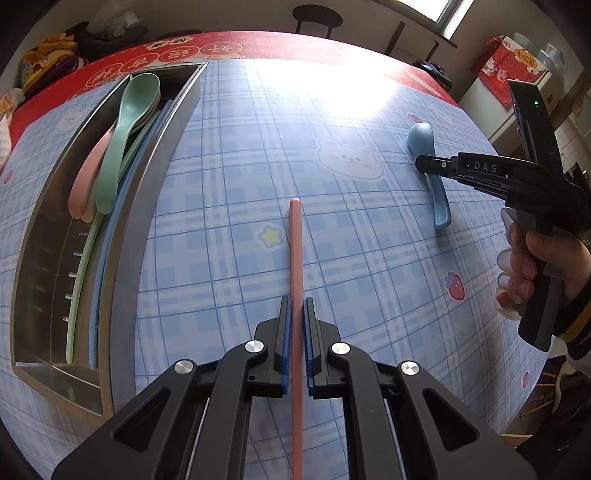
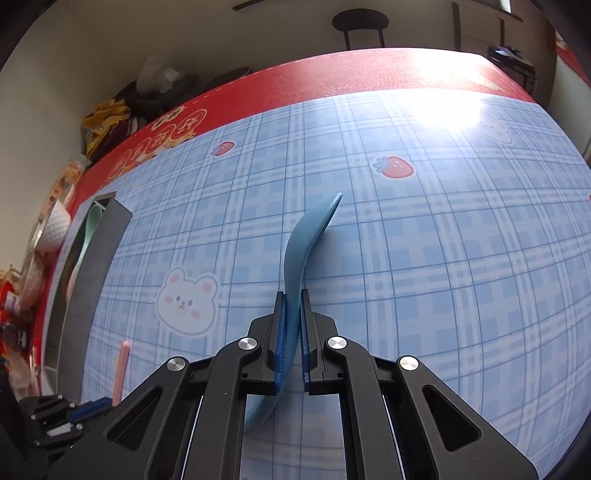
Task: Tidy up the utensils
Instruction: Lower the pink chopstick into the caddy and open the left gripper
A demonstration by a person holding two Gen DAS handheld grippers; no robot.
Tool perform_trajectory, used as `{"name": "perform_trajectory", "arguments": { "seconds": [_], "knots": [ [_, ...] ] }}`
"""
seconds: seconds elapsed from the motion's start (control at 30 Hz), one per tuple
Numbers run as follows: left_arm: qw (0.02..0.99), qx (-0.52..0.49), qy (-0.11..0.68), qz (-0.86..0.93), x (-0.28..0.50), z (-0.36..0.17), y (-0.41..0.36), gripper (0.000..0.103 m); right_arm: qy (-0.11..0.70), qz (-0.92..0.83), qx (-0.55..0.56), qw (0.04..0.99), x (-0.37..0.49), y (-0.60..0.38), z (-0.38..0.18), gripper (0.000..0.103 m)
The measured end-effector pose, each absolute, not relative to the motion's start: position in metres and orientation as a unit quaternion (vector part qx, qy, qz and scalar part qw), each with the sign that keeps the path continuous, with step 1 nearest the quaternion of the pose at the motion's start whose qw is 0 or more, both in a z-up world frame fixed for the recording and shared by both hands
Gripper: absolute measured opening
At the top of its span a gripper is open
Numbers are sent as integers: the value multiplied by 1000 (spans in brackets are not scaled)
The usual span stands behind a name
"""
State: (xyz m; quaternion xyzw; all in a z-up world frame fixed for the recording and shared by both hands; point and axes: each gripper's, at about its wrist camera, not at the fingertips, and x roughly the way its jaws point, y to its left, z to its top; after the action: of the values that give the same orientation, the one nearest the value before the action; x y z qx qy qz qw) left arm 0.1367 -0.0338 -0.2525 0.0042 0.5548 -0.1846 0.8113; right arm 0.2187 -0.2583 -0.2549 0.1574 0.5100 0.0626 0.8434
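A pink chopstick [image 1: 296, 258] lies on the blue plaid tablecloth and runs between the pads of my left gripper [image 1: 297, 314], which is closed around it. A blue spoon [image 1: 430, 166] lies to the right. In the right wrist view my right gripper [image 2: 293, 306] is shut on the blue spoon [image 2: 303, 243] at its handle, the spoon tilted on edge. A steel tray [image 1: 147, 206] at the left holds a green spoon [image 1: 127, 129], a pink spoon [image 1: 86, 177] and green and blue chopsticks. The pink chopstick [image 2: 121, 369] and the tray [image 2: 88, 280] also show at the left of the right wrist view.
A red cloth [image 1: 177, 51] covers the far edge of the table. Bags and clutter [image 1: 51, 62] sit beyond the far left corner. A white bowl [image 2: 55, 229] stands left of the tray. A black stool [image 1: 317, 18] stands behind the table.
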Motion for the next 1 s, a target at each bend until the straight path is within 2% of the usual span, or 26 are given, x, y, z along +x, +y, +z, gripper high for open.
{"name": "perform_trajectory", "arguments": {
  "seconds": [0.47, 1.0],
  "knots": [
    [817, 33, 547, -179, 138, -252, -38, 8, 507, 72, 257, 820, 132, -258, -250, 7],
    [811, 48, 556, -177, 133, -239, -38, 6, 517, 73, 260, 812, 102, -253, -254, 7]
  ]
}}
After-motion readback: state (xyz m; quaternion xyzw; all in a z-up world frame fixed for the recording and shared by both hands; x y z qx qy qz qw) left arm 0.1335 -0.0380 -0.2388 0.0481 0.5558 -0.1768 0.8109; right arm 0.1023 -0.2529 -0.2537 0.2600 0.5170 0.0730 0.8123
